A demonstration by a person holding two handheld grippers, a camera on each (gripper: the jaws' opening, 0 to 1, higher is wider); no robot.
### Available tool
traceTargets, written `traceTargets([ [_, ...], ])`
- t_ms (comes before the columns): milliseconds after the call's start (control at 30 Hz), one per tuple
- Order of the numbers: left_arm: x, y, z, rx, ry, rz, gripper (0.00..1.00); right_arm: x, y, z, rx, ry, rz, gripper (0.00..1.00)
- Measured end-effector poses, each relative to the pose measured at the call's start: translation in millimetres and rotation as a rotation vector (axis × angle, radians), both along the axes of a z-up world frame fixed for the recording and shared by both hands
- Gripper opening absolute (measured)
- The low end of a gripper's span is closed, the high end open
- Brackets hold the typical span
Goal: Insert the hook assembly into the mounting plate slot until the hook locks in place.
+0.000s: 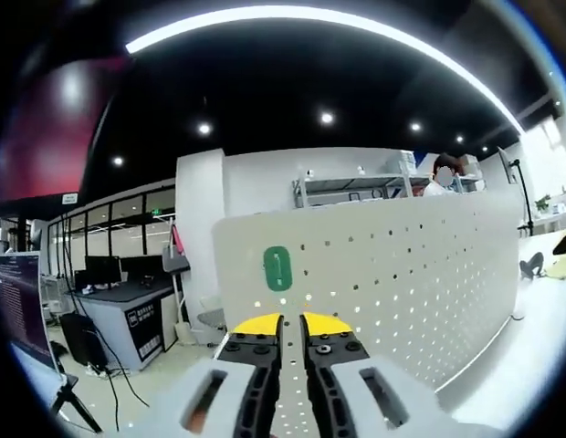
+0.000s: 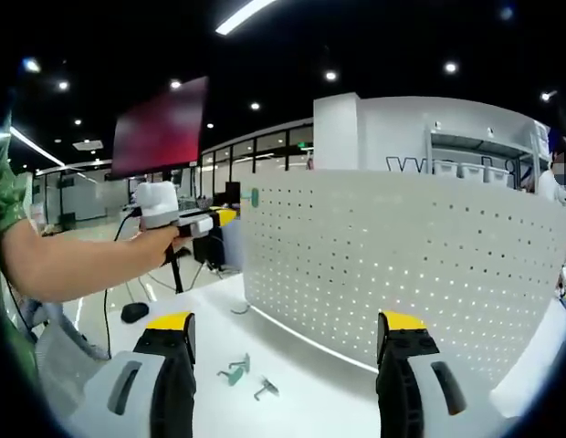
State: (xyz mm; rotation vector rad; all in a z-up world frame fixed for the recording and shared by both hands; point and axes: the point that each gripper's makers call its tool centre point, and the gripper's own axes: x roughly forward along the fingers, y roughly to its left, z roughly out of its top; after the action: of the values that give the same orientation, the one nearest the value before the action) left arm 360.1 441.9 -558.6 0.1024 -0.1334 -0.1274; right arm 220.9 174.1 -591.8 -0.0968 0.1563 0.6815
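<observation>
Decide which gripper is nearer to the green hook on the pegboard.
Left. The left gripper sits just below the green hook on the pegboard; the right gripper is back over the table.

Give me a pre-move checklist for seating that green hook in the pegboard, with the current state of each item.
1. Left gripper closed on something: its fingers stand nearly together, but whether they grip the hook base cannot be told.
2. Green hook against the pegboard: ok, it sits near the board's upper left edge.
3. Hook locked in the slot: cannot tell.
4. Right gripper free: ok, open and holding nothing.
5. Spare hooks in view on the white table: ok, lying before the board.
6. Board upright: ok.
</observation>
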Motion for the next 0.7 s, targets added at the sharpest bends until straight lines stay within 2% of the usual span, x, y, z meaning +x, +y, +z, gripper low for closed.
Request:
traceTargets([
  [700, -53.7, -16.2, -22.6, -0.001, 0.055, -0.053, 0.06, -17.8, -0.9, -0.1, 0.001, -0.005, 0.007, 0.83],
])
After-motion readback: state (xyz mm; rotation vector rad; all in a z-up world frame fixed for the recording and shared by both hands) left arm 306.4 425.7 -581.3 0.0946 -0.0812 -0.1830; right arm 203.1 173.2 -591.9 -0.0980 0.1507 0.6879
